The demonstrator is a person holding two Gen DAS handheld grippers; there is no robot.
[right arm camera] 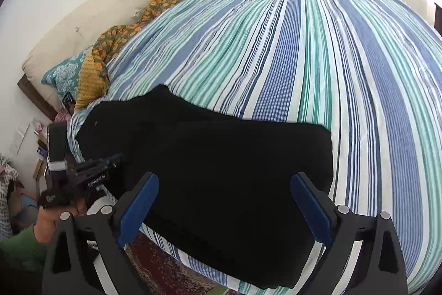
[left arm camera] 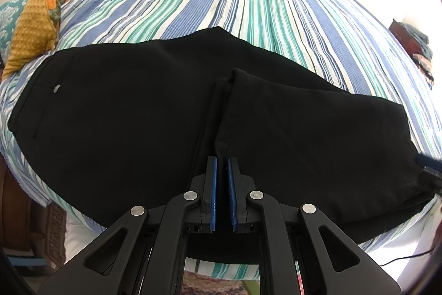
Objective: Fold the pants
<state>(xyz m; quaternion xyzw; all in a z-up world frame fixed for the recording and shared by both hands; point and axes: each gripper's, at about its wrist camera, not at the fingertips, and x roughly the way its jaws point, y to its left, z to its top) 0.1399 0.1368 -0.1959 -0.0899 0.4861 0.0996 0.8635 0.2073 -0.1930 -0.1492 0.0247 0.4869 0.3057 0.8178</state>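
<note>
Black pants (left arm camera: 138,107) lie on the striped bed, waistband with a small button to the left, legs folded back over toward the waist. My left gripper (left arm camera: 222,161) is shut on the hem edge of the folded leg (left arm camera: 243,90), its blue pads nearly touching with dark cloth between them. In the right wrist view the same pants (right arm camera: 221,170) lie at the near bed edge. My right gripper (right arm camera: 223,184) is wide open above the pants, holding nothing. The left gripper shows there at the left (right arm camera: 110,159), held by a hand.
The striped blue, green and white bedspread (right arm camera: 304,60) covers the bed. A mustard and floral blanket (left arm camera: 41,15) and a teal pillow (right arm camera: 63,76) lie at the head. A patterned rug (right arm camera: 165,275) is below the bed edge. Clutter stands by the wall at left.
</note>
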